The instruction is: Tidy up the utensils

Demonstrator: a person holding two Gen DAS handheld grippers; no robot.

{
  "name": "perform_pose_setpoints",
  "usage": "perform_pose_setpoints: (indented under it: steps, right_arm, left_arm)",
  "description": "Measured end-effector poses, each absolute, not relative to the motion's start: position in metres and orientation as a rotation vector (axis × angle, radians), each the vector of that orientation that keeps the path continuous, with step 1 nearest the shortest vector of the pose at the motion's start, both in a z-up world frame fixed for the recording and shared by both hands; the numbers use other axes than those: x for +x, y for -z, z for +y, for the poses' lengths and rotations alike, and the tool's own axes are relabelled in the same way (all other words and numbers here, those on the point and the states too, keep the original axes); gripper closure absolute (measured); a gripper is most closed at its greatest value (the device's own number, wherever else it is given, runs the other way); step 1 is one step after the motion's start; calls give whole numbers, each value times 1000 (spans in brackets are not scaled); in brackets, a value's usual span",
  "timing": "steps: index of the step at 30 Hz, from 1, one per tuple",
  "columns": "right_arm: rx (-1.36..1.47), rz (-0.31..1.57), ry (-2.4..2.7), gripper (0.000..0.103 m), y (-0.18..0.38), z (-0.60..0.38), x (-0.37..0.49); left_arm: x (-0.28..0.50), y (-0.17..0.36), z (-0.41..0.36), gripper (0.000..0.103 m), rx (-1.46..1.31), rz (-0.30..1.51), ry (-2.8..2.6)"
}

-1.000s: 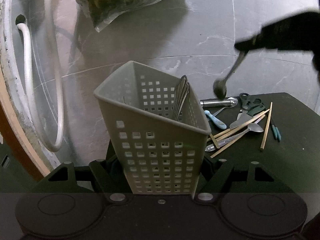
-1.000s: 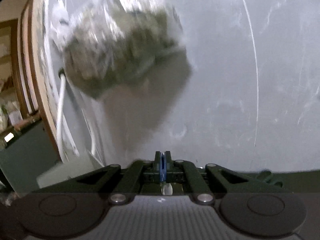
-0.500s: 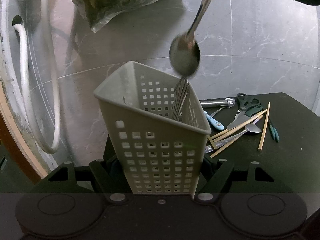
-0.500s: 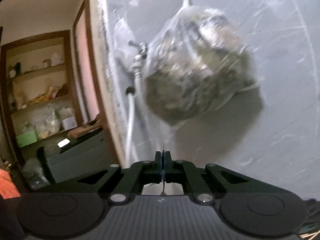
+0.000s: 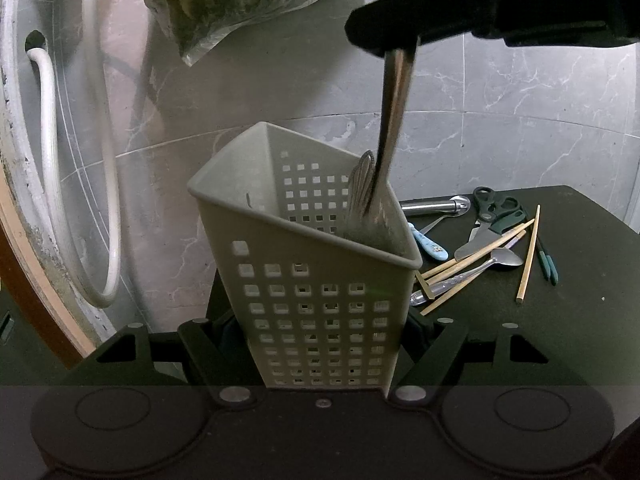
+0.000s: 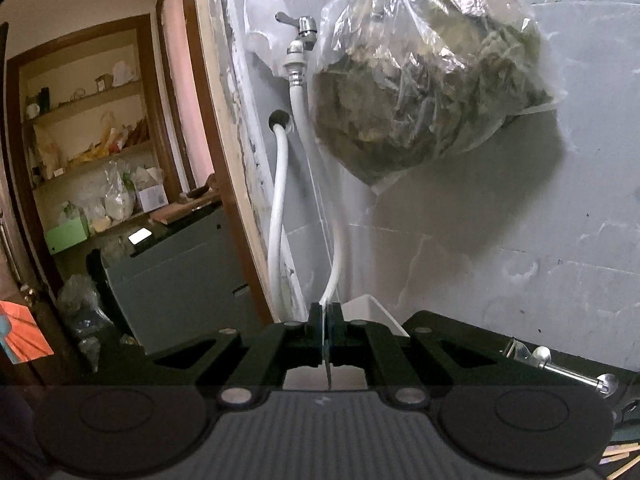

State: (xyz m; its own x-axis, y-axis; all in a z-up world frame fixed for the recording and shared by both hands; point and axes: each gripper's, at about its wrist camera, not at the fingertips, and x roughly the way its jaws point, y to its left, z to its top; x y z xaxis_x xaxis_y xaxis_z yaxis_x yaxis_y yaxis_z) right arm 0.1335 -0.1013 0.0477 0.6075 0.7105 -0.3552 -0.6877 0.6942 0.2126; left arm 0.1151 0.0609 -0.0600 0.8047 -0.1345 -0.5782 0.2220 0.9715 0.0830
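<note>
The left tongs (image 5: 320, 344) are clamping the basket (image 5: 312, 280) while the right tongs (image 5: 400, 46), jaws opening, are lowering a spoon (image 5: 390, 140) into it beside other cutlery; chopsticks (image 5: 476, 258) and scissors (image 5: 498, 210) are waiting beside the basket.

Holders: we count one, the perforated holder (image 5: 320, 304).
Spoons: we see one hanging into the holder (image 5: 394, 128) and one lying on the surface (image 5: 476, 270).
Handles already in the holder: a bunch (image 5: 360, 188); we cannot count them.
Chopsticks: we make out about four (image 5: 529, 252), partly overlapping.
Scissors: one pair (image 5: 498, 208).
Steel-handled tool: one (image 5: 436, 207).
Blue-handled utensil: one (image 5: 430, 245).
Grippers: two, left (image 5: 320, 354) and right (image 5: 384, 38).
</note>
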Motion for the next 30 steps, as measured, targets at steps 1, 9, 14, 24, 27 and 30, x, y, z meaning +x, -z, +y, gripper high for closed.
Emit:
perform_pose_setpoints:
  steps: [1,9,14,24,27,30]
  right_arm:
    - [52,438,-807,97,-47,-101,133]
    - [29,446,-809,42,-46,-101,133]
    - [37,418,-798,3,-48,-105,130]
    - [104,459,-548,0,-38,-133,149]
    - [144,555,-356,0,-24,-151,165]
    - [275,749,-144,0,3,-182,188]
  left_arm:
    - [115,60,61,26,149,606,192]
    - [115,60,61,26,150,607,192]
    - [115,60,61,26,151,607,192]
    - [115,60,61,26,151,607,192]
    - [115,60,61,26,151,606,192]
    - [115,60,60,26,151,606,192]
